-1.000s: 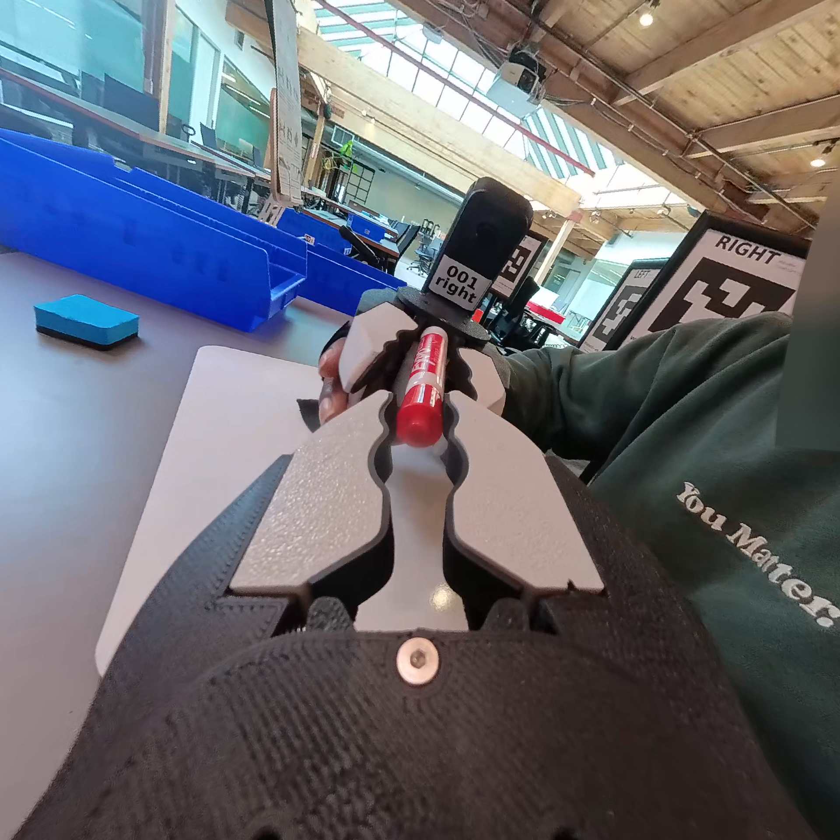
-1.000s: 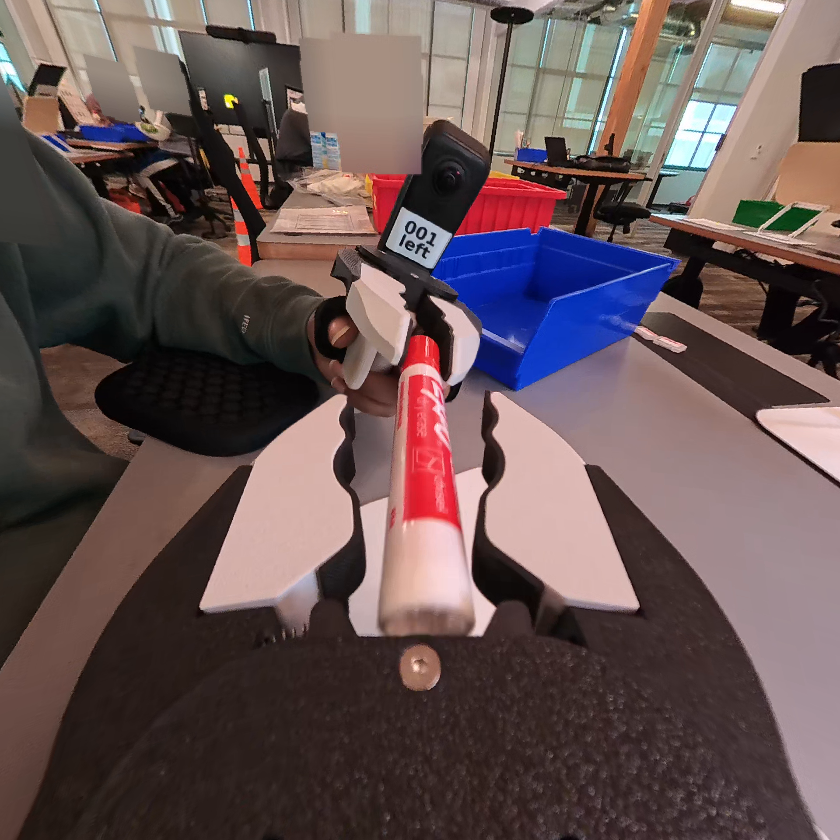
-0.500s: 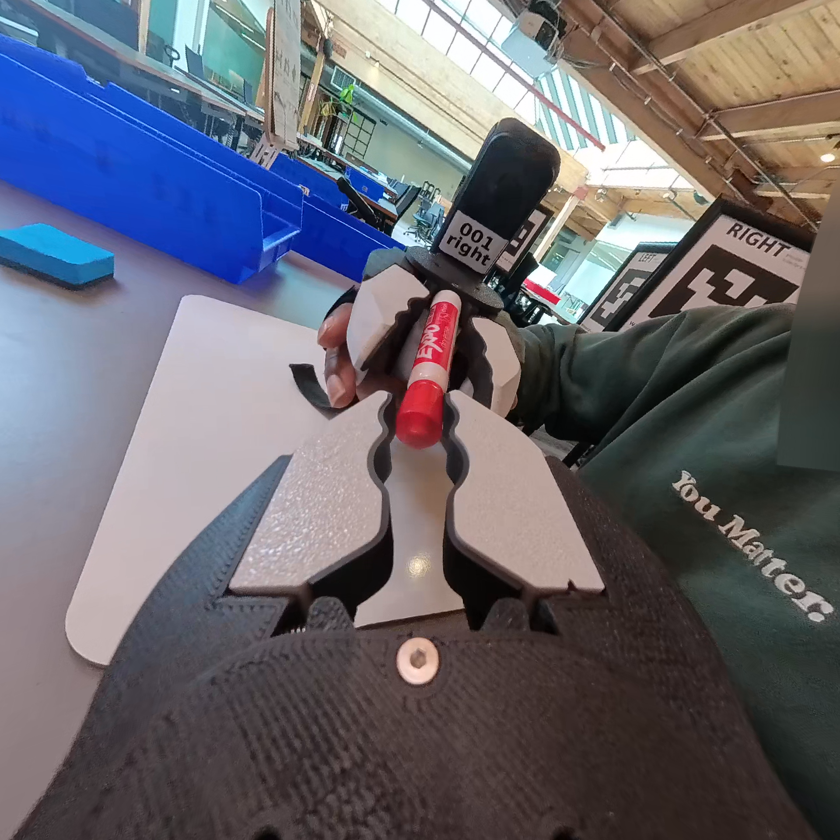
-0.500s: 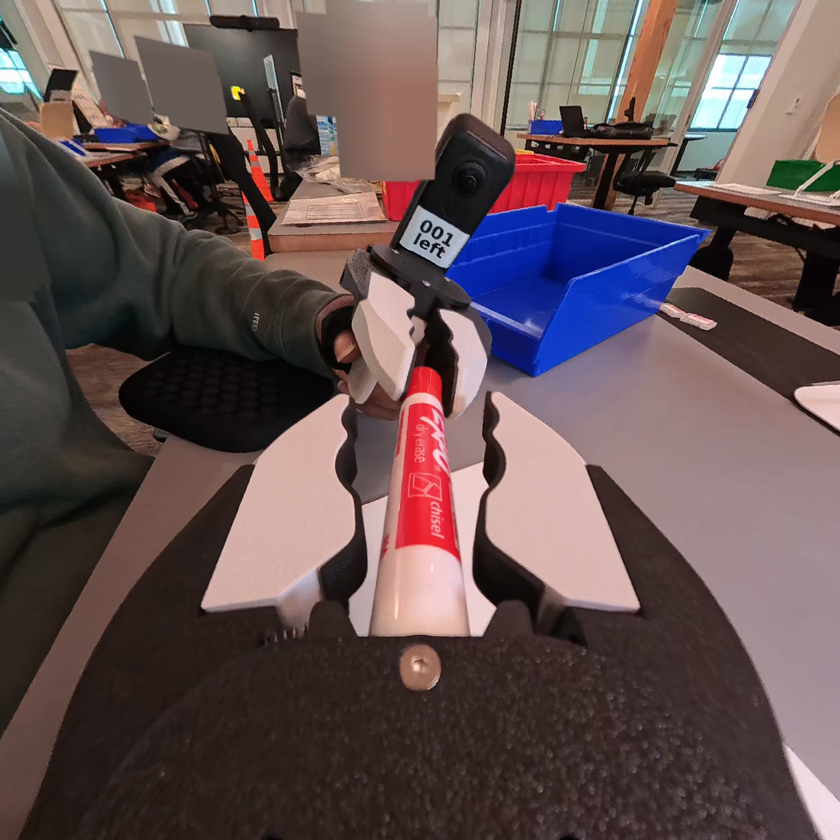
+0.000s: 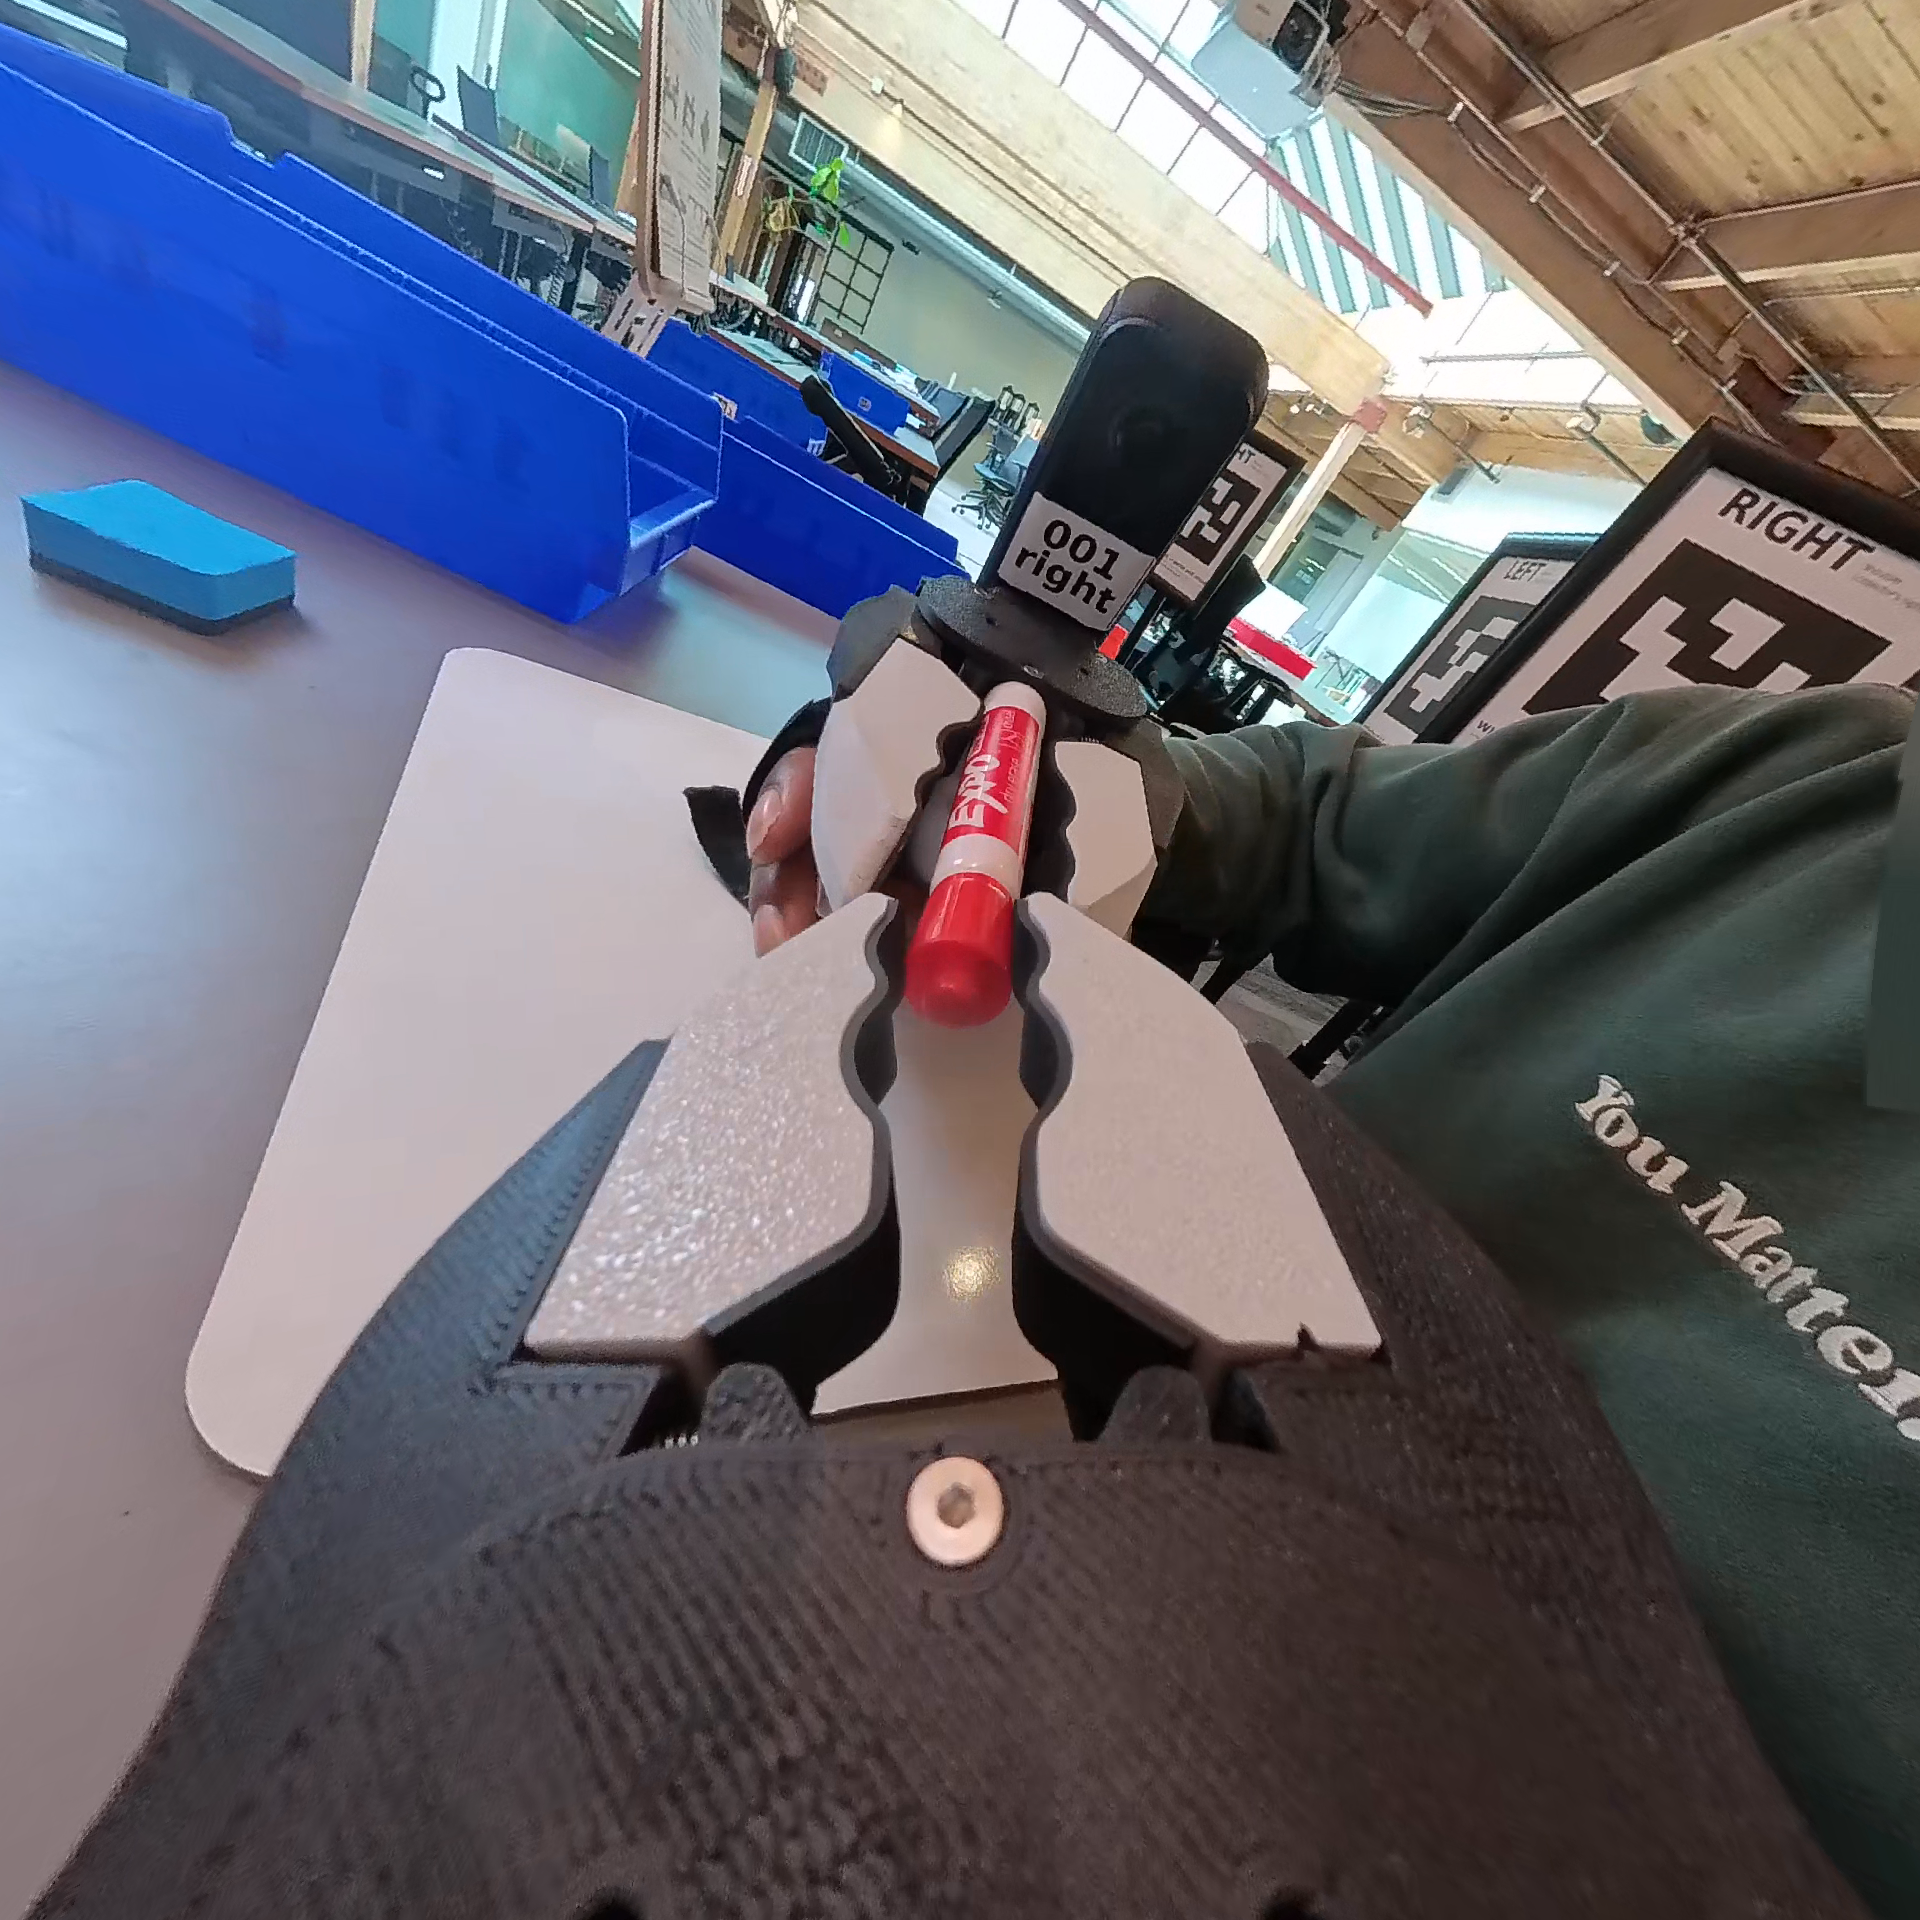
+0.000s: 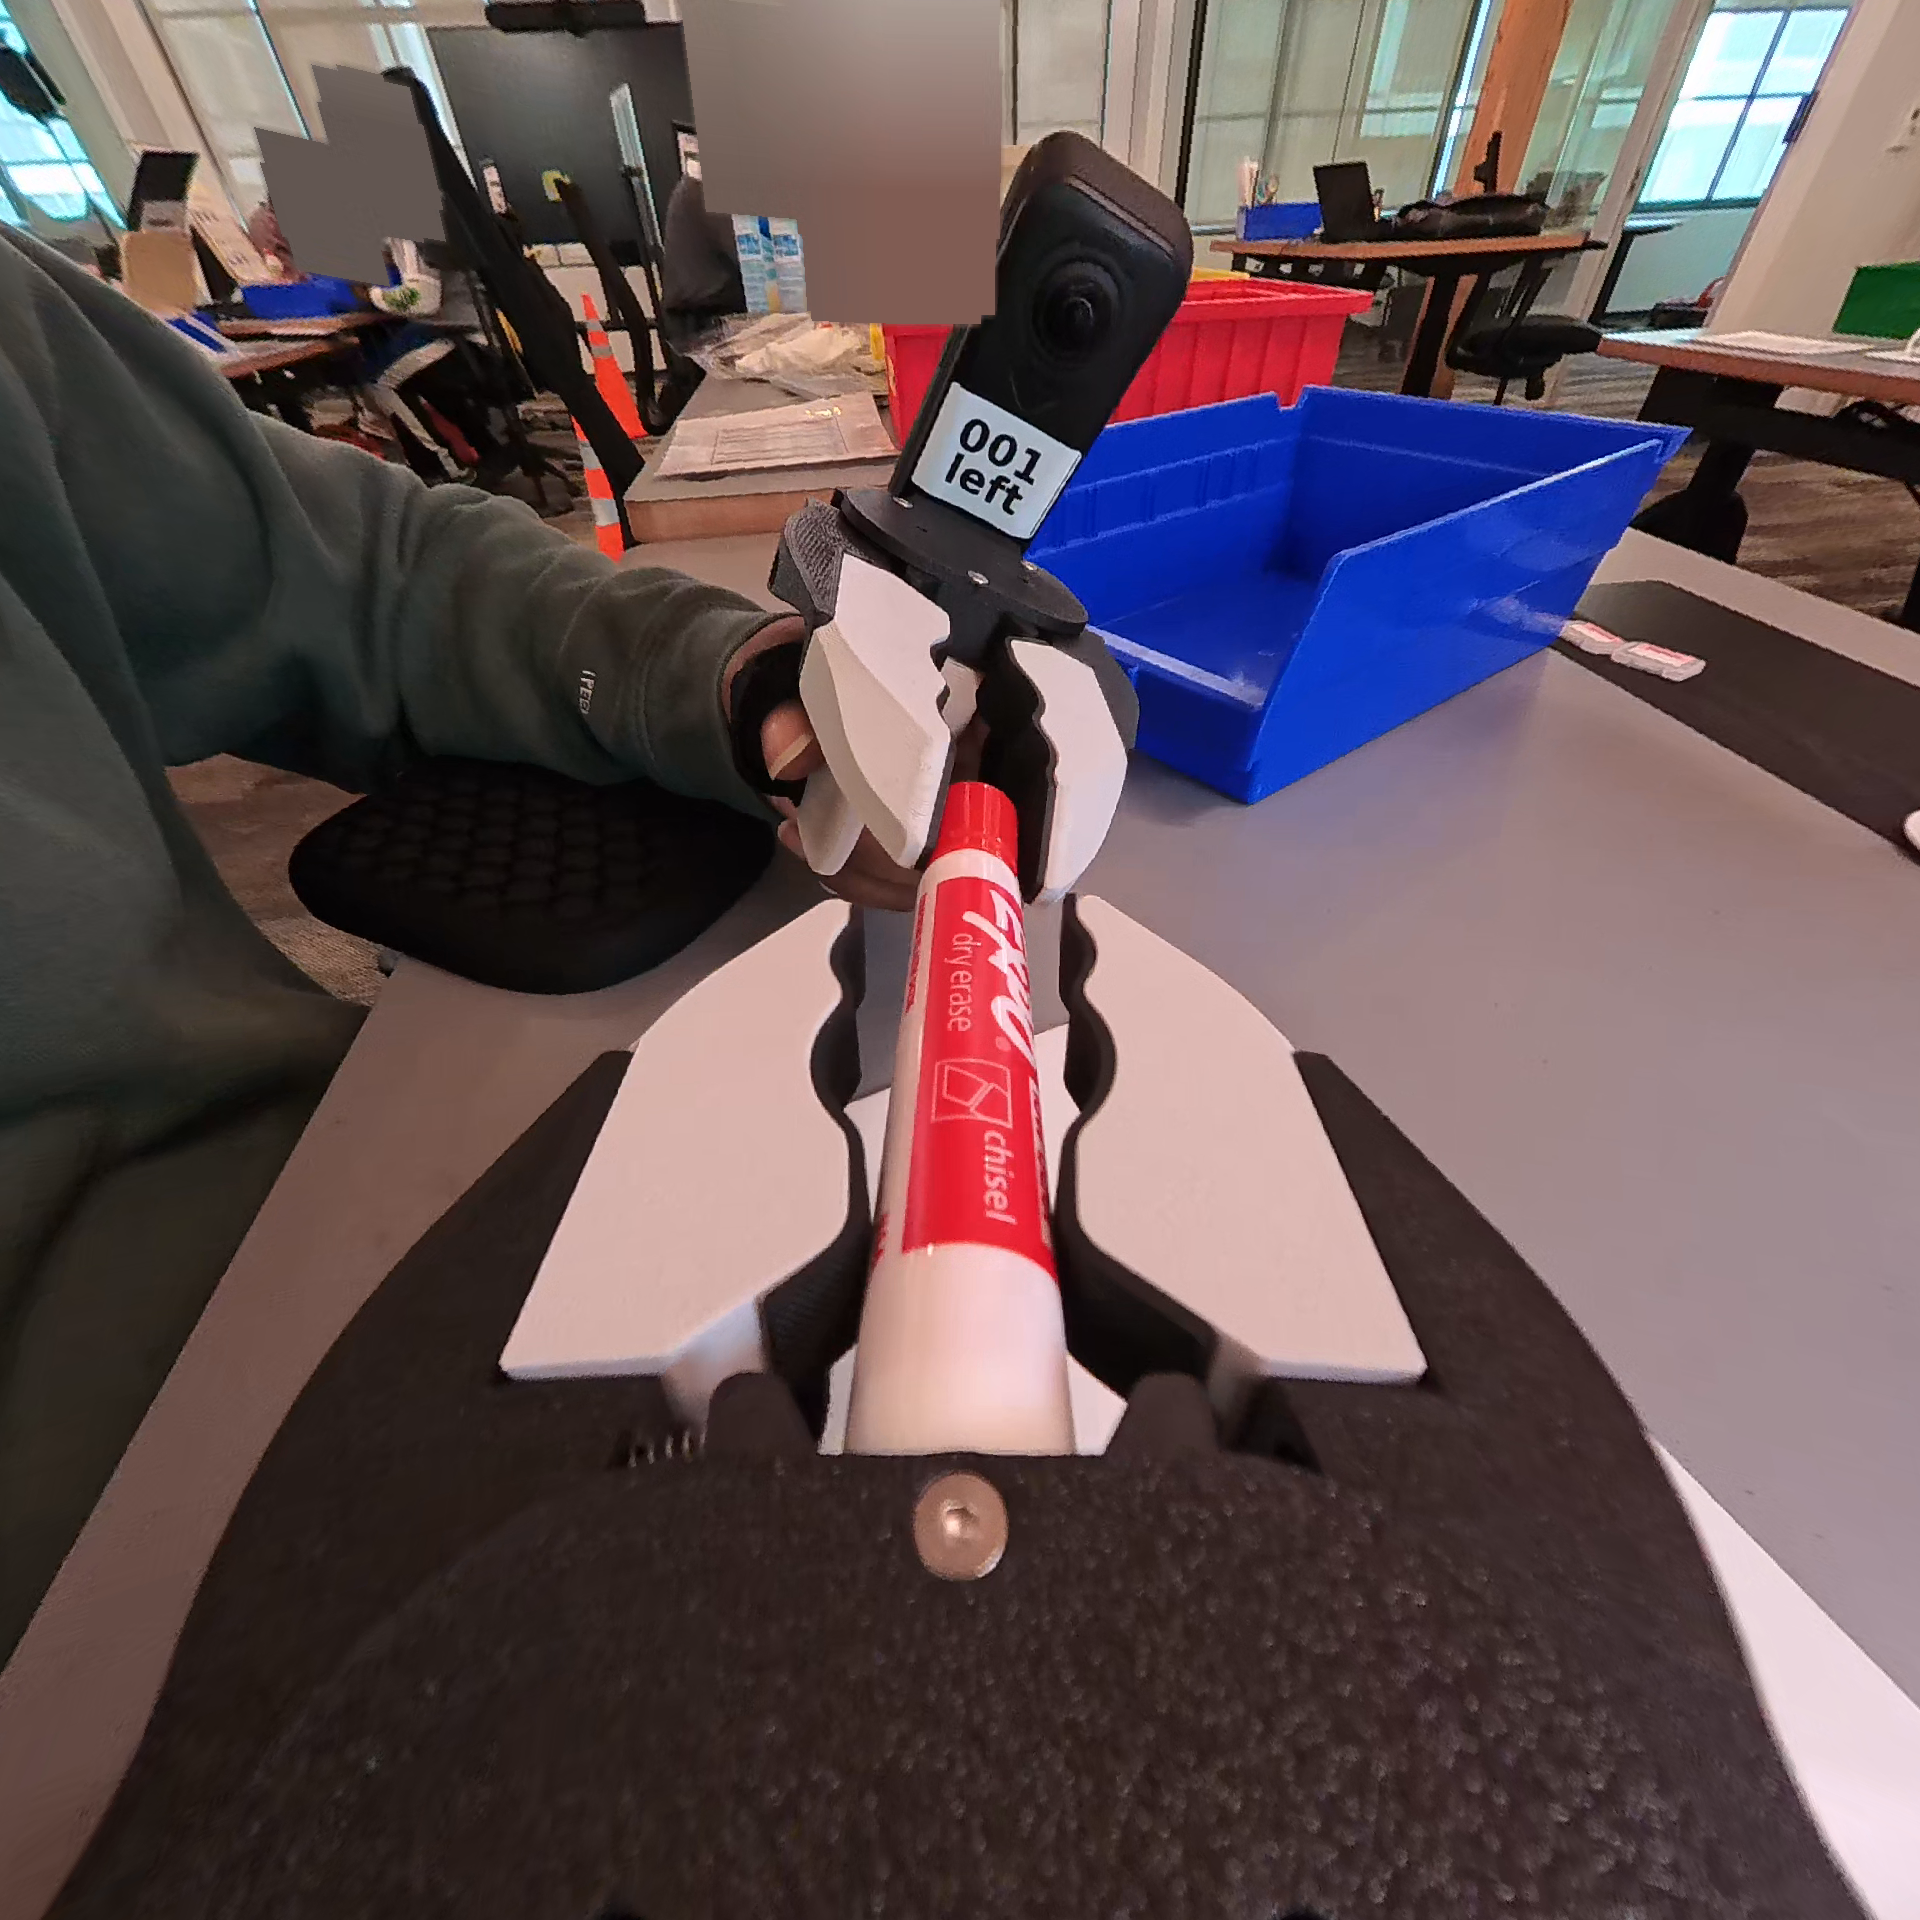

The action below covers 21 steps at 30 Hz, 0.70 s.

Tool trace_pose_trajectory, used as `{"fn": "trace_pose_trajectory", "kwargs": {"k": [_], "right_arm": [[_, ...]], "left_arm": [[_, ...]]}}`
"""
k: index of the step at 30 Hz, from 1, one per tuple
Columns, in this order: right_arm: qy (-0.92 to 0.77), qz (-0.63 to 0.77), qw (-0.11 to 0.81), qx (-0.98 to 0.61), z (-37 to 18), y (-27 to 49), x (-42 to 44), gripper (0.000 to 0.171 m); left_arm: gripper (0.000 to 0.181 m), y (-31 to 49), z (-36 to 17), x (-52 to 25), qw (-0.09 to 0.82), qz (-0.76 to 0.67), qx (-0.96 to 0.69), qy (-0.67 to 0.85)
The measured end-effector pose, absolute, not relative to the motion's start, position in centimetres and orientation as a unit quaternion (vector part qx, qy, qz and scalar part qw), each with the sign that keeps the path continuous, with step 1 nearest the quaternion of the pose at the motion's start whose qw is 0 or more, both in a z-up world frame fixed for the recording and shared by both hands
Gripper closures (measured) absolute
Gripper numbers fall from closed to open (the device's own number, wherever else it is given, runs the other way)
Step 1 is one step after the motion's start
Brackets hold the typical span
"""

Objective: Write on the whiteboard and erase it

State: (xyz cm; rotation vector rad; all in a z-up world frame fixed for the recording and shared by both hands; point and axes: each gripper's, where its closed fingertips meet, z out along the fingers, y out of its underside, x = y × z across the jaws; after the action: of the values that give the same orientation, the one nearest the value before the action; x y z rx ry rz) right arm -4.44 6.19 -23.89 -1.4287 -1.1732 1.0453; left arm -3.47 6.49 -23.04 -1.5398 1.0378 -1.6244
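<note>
A blue eraser (image 5: 156, 554) is lying on the counter (image 5: 156, 831) at far left, well apart from the whiteboard (image 5: 499, 935). The left gripper (image 5: 956, 956) is pinching the red cap of the marker (image 5: 977, 862) between its jaws. The right gripper (image 6: 961, 997) is gripping the marker's barrel lengthwise between its jaws, above the whiteboard.

Red-and-white marker (image 6: 971, 1132), blue eraser (image 5: 156, 554)

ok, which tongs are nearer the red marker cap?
Left. The left tongs flank the cap on both sides; contact unclear. The right tongs grip the marker barrel further back, with the cap out beyond their tips.
</note>
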Motion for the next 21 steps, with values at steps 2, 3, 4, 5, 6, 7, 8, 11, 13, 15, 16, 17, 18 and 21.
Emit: {"fn": "trace_pose_trajectory", "kwargs": {"k": [2, 3, 4, 5, 6, 7, 8, 11, 13, 15, 16, 17, 18, 21], "right_arm": [[-0.482, 0.431, 0.486, -0.588, -23.91, 6.20, -4.43, 0.135], [-0.482, 0.431, 0.486, -0.588, -23.92, 6.20, -4.42, 0.135], [-0.482, 0.431, 0.485, -0.589, -23.96, 6.19, -4.42, 0.135], [-0.482, 0.432, 0.485, -0.589, -23.97, 6.20, -4.41, 0.136], [-0.481, 0.432, 0.484, -0.589, -24.00, 6.20, -4.41, 0.136], [-0.481, 0.432, 0.484, -0.590, -24.02, 6.21, -4.41, 0.136], [-0.481, 0.432, 0.483, -0.590, -24.04, 6.21, -4.40, 0.136], [-0.481, 0.433, 0.482, -0.591, -24.11, 6.20, -4.39, 0.136], [-0.480, 0.433, 0.482, -0.591, -24.10, 6.18, -4.39, 0.136], [-0.480, 0.434, 0.482, -0.591, -24.07, 6.15, -4.37, 0.137], [-0.479, 0.434, 0.482, -0.591, -24.07, 6.15, -4.36, 0.137], [-0.479, 0.435, 0.482, -0.591, -24.07, 6.14, -4.36, 0.137], [-0.478, 0.435, 0.481, -0.592, -24.06, 6.15, -4.35, 0.137], [-0.478, 0.432, 0.483, -0.594, -24.04, 6.22, -4.33, 0.138]], "left_arm": [[0.161, 6.48, -23.08, -3.45, 0.330, -0.621, -0.590, 0.398], [0.161, 6.48, -23.11, -3.45, 0.329, -0.621, -0.590, 0.398], [0.161, 6.48, -23.14, -3.45, 0.328, -0.621, -0.591, 0.397], [0.161, 6.49, -23.16, -3.45, 0.328, -0.621, -0.591, 0.397], [0.161, 6.49, -23.17, -3.45, 0.328, -0.621, -0.591, 0.397], [0.161, 6.49, -23.20, -3.44, 0.327, -0.620, -0.592, 0.397], [0.161, 6.49, -23.22, -3.44, 0.327, -0.620, -0.592, 0.397], [0.161, 6.48, -23.26, -3.42, 0.326, -0.620, -0.593, 0.397], [0.161, 6.47, -23.25, -3.42, 0.326, -0.620, -0.593, 0.397], [0.161, 6.44, -23.19, -3.41, 0.327, -0.620, -0.592, 0.397], [0.161, 6.44, -23.18, -3.41, 0.327, -0.619, -0.593, 0.398], [0.161, 6.42, -23.18, -3.41, 0.328, -0.618, -0.593, 0.399], [0.161, 6.42, -23.20, -3.40, 0.328, -0.618, -0.593, 0.399], [0.161, 6.42, -23.19, -3.41, 0.326, -0.620, -0.593, 0.398]]}}
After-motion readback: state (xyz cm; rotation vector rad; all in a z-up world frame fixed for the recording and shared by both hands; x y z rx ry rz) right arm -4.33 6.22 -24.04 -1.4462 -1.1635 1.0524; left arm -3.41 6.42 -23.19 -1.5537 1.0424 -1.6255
